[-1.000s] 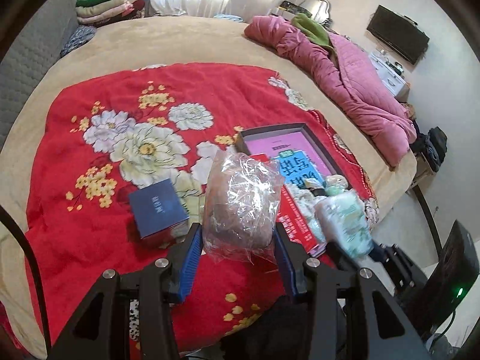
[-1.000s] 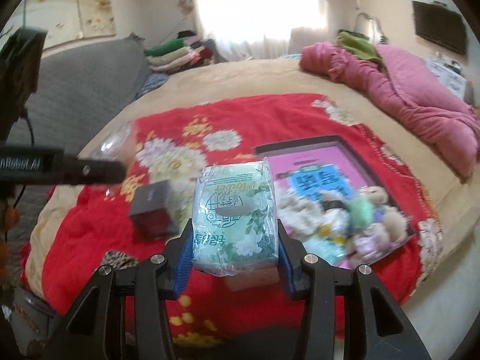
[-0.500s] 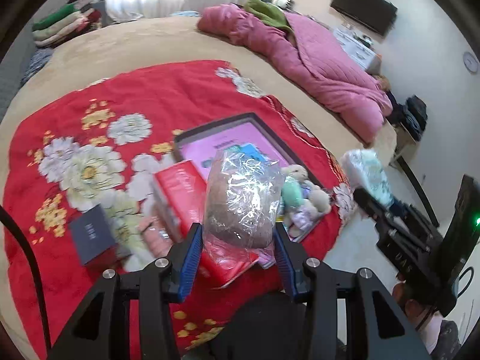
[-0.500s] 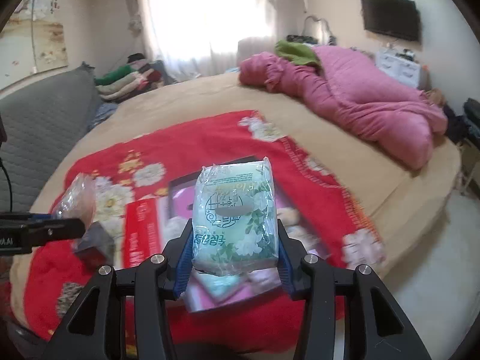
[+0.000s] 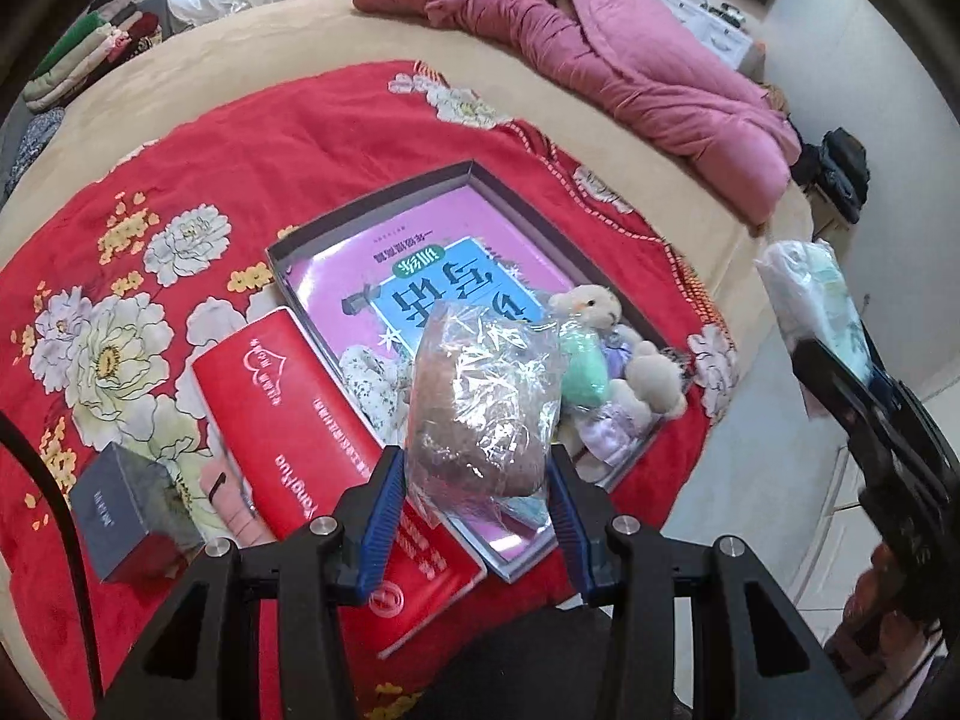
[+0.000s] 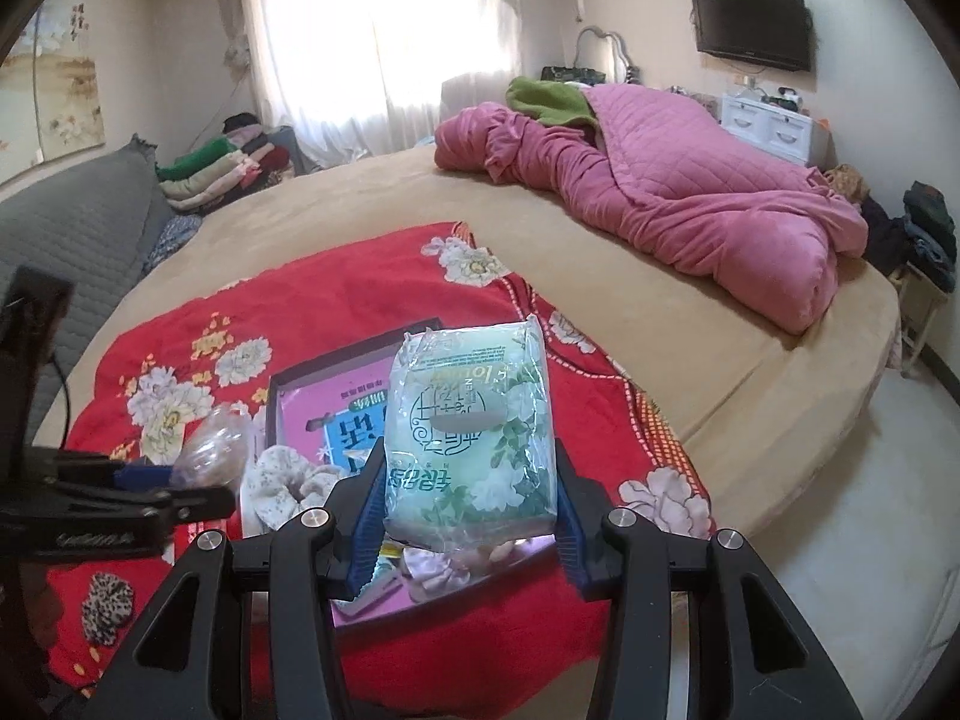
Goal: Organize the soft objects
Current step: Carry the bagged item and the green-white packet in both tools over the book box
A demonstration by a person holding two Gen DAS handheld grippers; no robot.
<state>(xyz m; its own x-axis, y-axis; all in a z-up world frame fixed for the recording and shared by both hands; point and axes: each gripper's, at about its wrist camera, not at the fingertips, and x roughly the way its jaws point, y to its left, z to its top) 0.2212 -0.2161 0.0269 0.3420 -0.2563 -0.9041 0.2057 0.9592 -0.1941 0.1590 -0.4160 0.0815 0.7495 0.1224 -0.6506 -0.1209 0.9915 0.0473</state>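
Left wrist view — gripper [image 5: 474, 510] clamps the plastic-wrapped brown bundle [image 5: 483, 405] between its pads.

Left gripper [image 5: 477, 504]: clamped on a clear bag [image 5: 486, 402] of brown stuff, above the tray [image 5: 528, 204].
Tray: holds a pink book [image 5: 420, 264] and plush toys [image 5: 606, 360].
Beside tray: red box [image 5: 312, 438], touching; dark box [image 5: 129, 507] further left.
Underneath: red blanket [image 5: 270, 138].
Far right: right gripper [image 5: 840, 360] with a pale green pack [image 5: 816, 294].
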